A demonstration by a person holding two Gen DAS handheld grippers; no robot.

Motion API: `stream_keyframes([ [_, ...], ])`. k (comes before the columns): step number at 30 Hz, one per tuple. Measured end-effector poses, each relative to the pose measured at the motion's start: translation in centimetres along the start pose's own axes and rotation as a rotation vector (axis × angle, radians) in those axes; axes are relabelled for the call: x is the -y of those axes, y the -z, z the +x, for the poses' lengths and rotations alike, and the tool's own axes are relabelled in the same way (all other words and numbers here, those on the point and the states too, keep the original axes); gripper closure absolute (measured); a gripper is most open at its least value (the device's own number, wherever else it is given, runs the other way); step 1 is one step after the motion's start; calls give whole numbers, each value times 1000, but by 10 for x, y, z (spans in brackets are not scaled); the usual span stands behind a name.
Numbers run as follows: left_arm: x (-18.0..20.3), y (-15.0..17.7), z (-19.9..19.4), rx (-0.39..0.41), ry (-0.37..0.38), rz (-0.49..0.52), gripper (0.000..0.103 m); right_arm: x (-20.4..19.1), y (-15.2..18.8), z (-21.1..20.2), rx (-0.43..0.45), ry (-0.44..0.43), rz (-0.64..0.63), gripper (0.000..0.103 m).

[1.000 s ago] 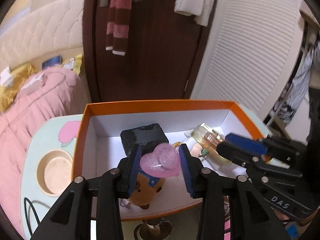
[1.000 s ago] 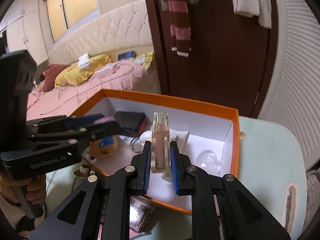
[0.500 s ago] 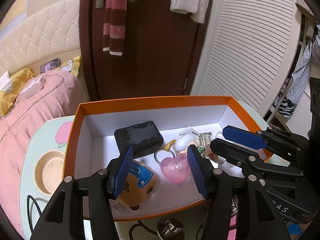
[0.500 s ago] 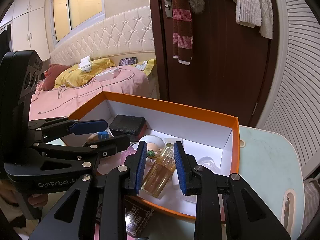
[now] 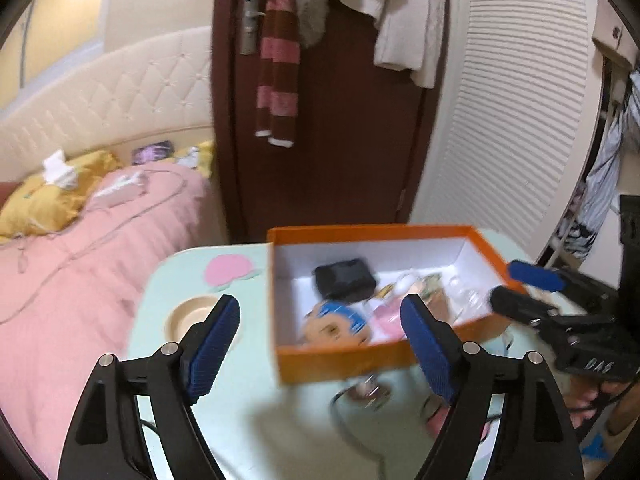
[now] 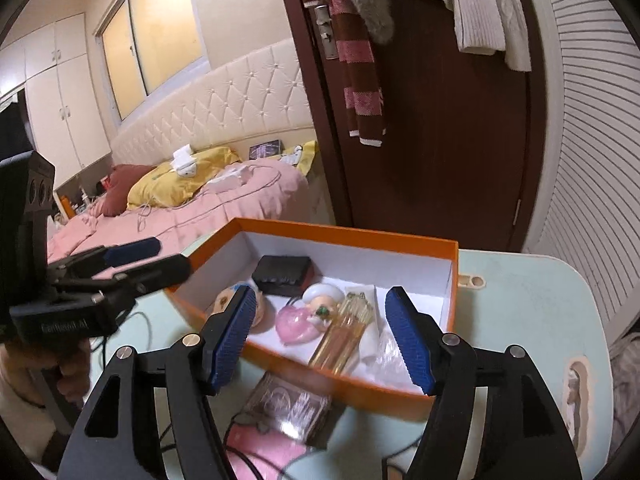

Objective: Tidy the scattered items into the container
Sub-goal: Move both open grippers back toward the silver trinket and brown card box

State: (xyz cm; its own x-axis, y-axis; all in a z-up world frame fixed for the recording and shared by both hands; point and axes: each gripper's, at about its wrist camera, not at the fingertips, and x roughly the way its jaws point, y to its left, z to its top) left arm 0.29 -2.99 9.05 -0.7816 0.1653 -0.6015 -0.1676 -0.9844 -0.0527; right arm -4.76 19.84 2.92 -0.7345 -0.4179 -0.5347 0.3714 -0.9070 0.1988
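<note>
Just outside the near wall of the orange box [image 6: 328,376], on the pale green bench [image 6: 528,304], lie the things still unsorted: a clear-wrapped card pack [image 6: 290,406], a pink flat item [image 6: 260,454] at the bench's near edge, and dark cables looped around them. From the right tool [image 6: 320,336] the pack sits below and slightly left of the gap between the pads, nearer than the box, with its long axis running from near left to far right. The left tool [image 5: 320,344] sees only a blurred metallic trinket [image 5: 370,390] and cable by the same box wall, low and right of its centre. My judgement is that the right hand is the better placed for the pack.

Both tools are empty and their jaws are opening: the left stands wide, the right somewhat less so, with nothing pressed between the pads of either. Inside the box already rest a black case [image 6: 284,270], a plush with a blue cap [image 5: 336,322], a pink heart charm [image 6: 296,326], a small figure [image 6: 322,300] and a perfume bottle [image 6: 344,332] lying lengthwise toward the near wall.
</note>
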Motion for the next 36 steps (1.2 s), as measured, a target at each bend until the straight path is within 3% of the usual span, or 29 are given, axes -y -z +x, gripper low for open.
stream_keyframes([
  [6,-12,35,-16,-67,21,-38,21,-11,29,-27,-55,16,-13,35],
  [12,3,77,-5,-164,45,-57,21,-24,59,-32,-150,82,-62,35],
  [18,16,87,13,-206,-24,-6,20,-27,74,-22,-265,173,-117,35],
  [19,16,88,16,-206,-50,4,11,-26,77,-17,-293,190,-119,35],
  [20,15,90,18,-203,-67,-2,5,-23,79,-15,-307,195,-109,31],
  [21,14,91,20,-200,-81,-7,1,-19,81,-13,-316,196,-95,18],
  [25,12,92,20,-197,-89,-8,1,-8,85,-11,-339,201,-55,4],
  [36,11,92,18,-212,-88,-1,1,-10,89,-13,-340,203,-53,0],
])
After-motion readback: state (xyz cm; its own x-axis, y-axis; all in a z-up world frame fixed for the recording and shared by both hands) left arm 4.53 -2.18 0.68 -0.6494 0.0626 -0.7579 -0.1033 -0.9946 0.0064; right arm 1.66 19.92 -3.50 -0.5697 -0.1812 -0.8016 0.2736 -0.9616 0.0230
